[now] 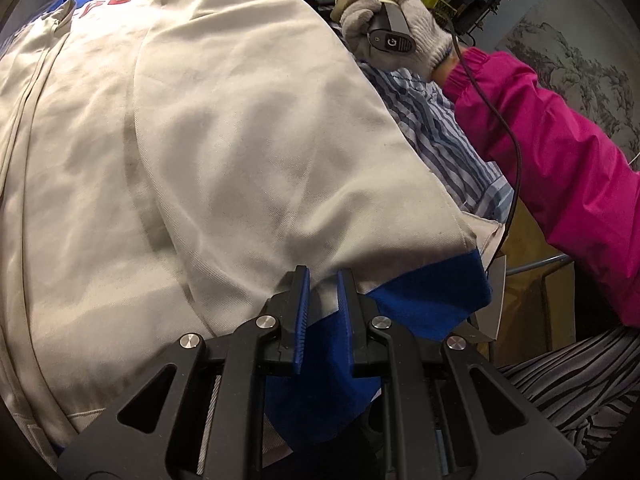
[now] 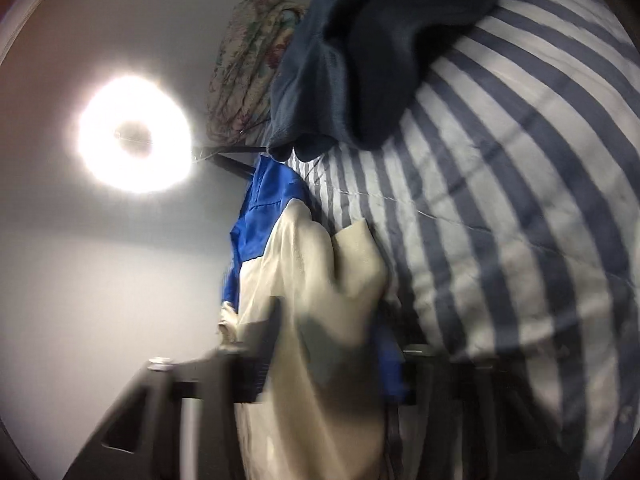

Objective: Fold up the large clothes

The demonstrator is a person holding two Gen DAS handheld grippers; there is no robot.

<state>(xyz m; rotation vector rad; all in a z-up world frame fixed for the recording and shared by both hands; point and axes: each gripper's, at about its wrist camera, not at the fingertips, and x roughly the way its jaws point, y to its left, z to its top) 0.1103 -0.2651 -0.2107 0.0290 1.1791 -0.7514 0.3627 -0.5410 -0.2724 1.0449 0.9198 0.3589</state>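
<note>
A large cream jacket (image 1: 208, 132) with blue trim lies spread over a striped bed; a cream sleeve is folded across its body. My left gripper (image 1: 323, 280) sits at the sleeve's blue cuff (image 1: 432, 304), its blue-padded jaws closed on the cream and blue cloth at the cuff edge. In the blurred right wrist view my right gripper (image 2: 326, 320) has cream cloth (image 2: 320, 280) of the same jacket between its fingers, tilted up toward the ceiling. The right gripper's handle (image 1: 390, 28), in a gloved hand, shows at the top of the left wrist view.
A blue-and-white striped sheet (image 1: 440, 120) covers the bed (image 2: 500, 200). A dark blue garment (image 2: 360, 60) and a floral bundle (image 2: 248, 60) lie at its far end. A ceiling lamp (image 2: 134, 134) glares. The person's pink sleeve (image 1: 560, 160) and a cable (image 1: 516, 152) cross the right side.
</note>
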